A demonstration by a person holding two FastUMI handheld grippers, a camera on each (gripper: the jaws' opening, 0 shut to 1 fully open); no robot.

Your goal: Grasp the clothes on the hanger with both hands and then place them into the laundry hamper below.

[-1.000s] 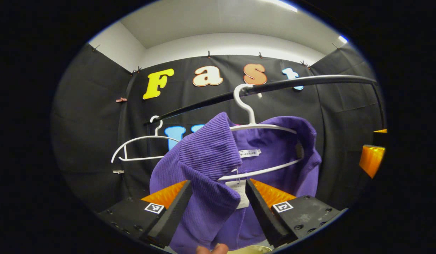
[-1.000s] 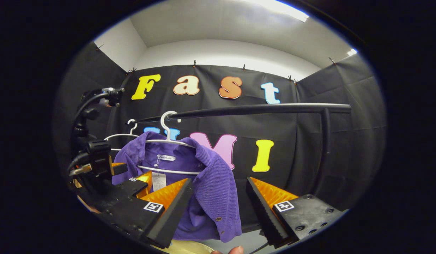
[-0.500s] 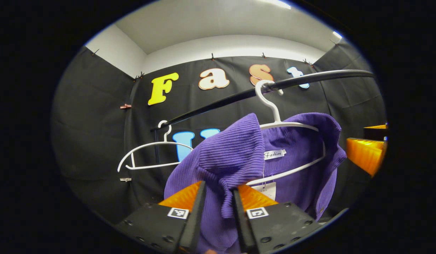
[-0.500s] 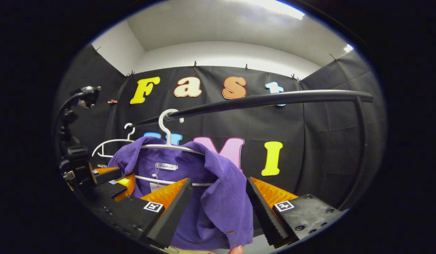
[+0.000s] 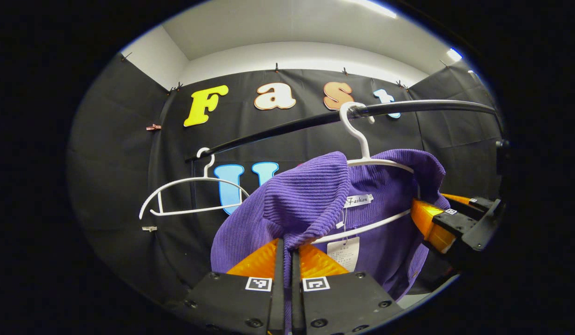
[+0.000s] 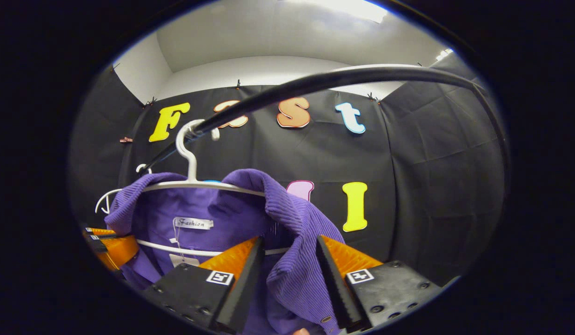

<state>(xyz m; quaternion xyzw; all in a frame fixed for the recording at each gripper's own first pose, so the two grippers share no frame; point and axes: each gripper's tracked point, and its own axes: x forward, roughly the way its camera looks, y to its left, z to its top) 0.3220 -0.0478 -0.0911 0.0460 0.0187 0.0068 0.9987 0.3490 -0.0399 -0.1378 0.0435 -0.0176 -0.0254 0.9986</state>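
Hanging from a white hanger [image 5: 362,160] on the black rail [image 5: 408,108], with a bare second hanger [image 5: 190,195] farther along: the purple jacket [image 5: 306,204]. Pinching a fold of its shoulder between nearly closed fingers at the left gripper [image 5: 284,260]. Straddling the other shoulder of the jacket with fingers spread at the right gripper [image 6: 285,260], cloth between them, neither finger clearly pressing.
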